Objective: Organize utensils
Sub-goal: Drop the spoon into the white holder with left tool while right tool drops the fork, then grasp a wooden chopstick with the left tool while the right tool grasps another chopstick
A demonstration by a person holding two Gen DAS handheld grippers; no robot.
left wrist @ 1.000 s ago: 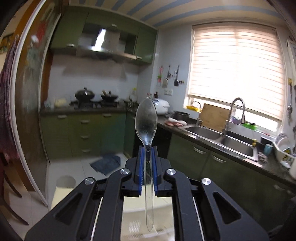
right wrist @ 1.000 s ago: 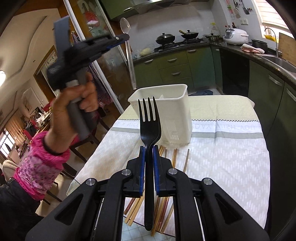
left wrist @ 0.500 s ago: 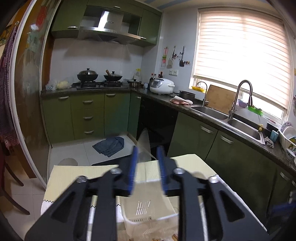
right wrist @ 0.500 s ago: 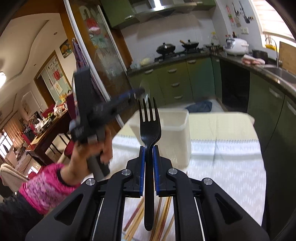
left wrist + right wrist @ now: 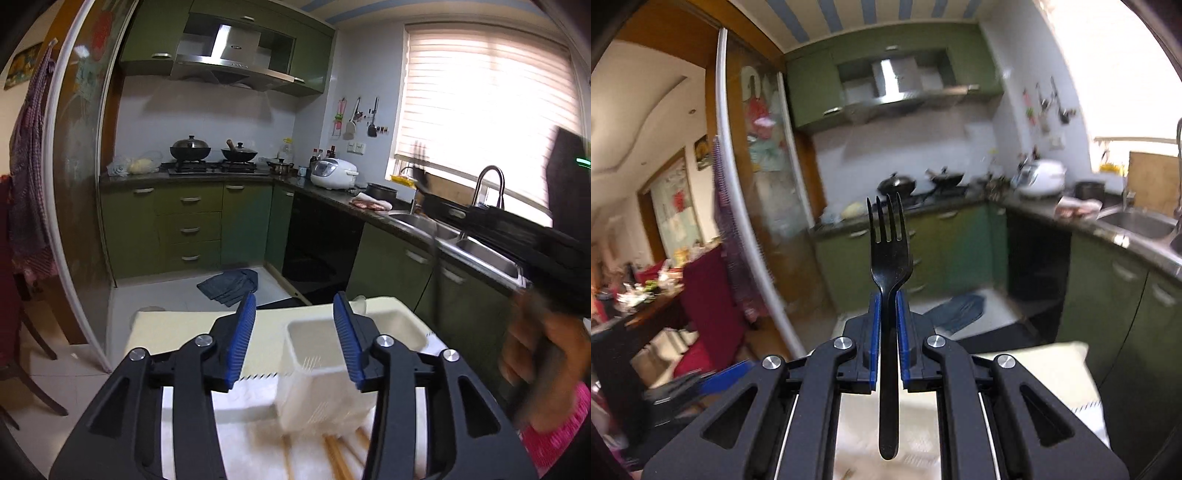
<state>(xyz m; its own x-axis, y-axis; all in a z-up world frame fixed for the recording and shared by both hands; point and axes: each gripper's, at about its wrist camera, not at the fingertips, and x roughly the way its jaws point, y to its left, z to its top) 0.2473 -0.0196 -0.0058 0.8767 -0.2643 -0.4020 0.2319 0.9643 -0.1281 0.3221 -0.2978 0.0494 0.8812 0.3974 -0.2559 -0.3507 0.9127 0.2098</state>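
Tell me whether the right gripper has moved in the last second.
Yes. The right gripper, shut on the black fork, tilted upward: the stove sits lower, the white bin gone.

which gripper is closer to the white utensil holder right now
Left. The left gripper hangs open just above the white utensil holder, its fingers framing the rim. The right gripper is raised off to the side, shut on the black fork.

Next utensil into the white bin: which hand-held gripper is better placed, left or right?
Right. The right hand-held gripper is shut on the black plastic fork, ready to carry over. The left hand-held gripper is open and holds nothing, above the white plastic utensil bin.
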